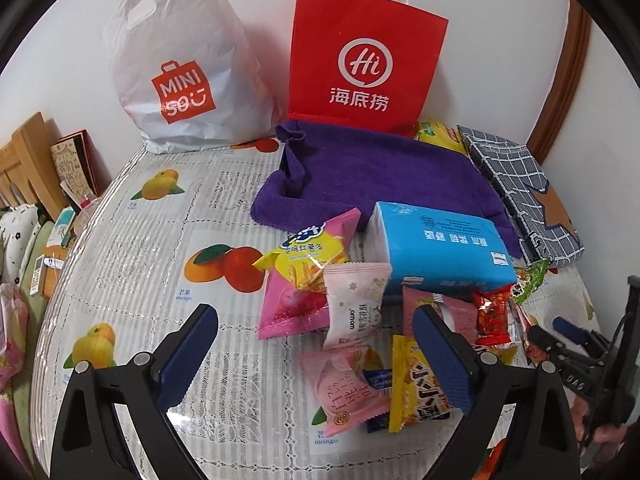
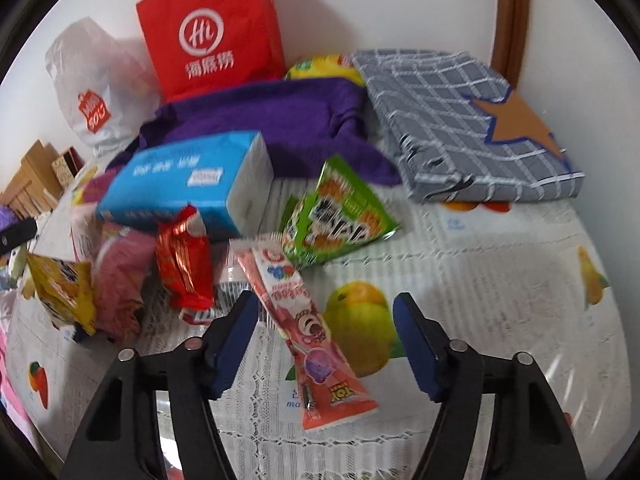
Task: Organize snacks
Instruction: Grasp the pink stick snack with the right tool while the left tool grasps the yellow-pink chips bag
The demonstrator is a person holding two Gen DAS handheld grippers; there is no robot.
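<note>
Fruit-print table (image 1: pixel 132 264) under snack packets (image 1: pixel 352 312), purple towel (image 1: pixel 372 168), two bags (image 1: pixel 362 52).

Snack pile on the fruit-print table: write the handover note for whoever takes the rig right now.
Left gripper: jaws open, empty, poised over the pink and yellow packets.
Right gripper: jaws open, straddling the long pink snack stick, not yet gripping it.
Snacks lie loose in front of the blue tissue pack; the green packet sits beside it. The red paper bag and white Miniso bag stand at the wall behind the purple cloth.
Done: nothing visibly sorted.
Left: the whole pile.
</note>
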